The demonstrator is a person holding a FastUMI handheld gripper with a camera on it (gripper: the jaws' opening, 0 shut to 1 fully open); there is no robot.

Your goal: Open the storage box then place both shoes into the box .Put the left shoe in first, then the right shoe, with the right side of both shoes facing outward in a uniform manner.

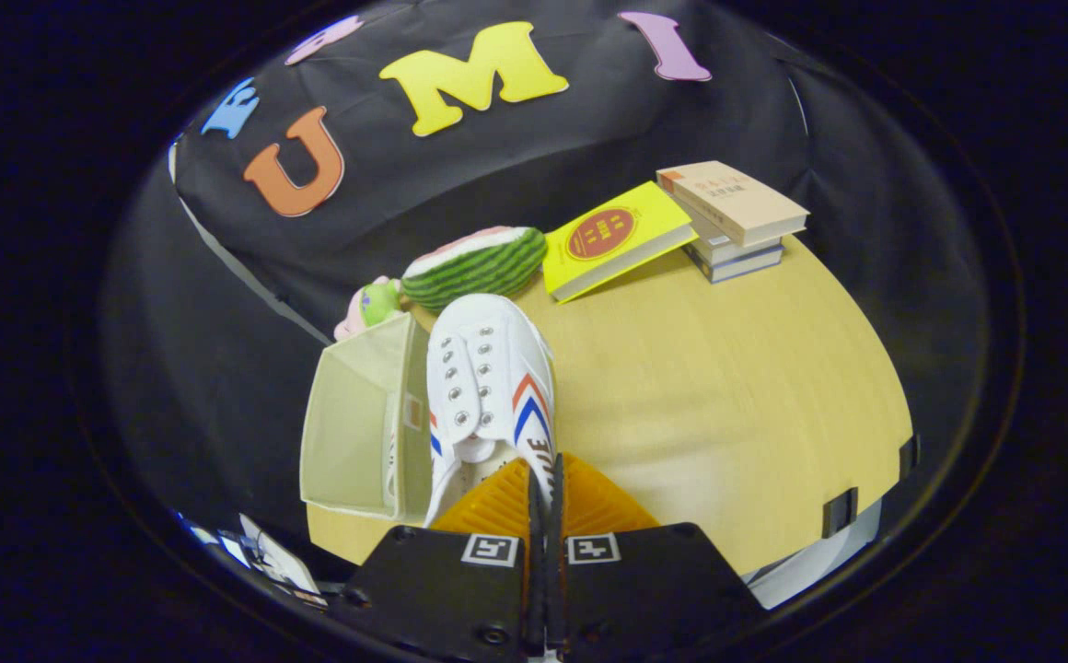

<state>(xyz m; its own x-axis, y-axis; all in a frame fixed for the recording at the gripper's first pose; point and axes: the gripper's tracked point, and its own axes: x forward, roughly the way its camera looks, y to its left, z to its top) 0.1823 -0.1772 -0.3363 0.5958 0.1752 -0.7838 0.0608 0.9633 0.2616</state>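
Note:
A white sneaker [488, 387] with red and blue chevron stripes hangs from my gripper [543, 474], toe pointing away from me. Both fingers press together on the shoe's collar at the heel end, one inside the opening and one outside. Just left of the shoe stands the translucent storage box [354, 419], its front open. Another shoe shows through the box wall, inside it, mostly hidden. The held shoe is beside the box's right wall, touching or very near it.
A wooden table [727, 405] carries everything. Beyond the shoe lie a watermelon-slice plush [479, 262] and a small green and pink toy [373, 304]. A yellow book [612, 239] leans on a stack of books [737, 221] further back right.

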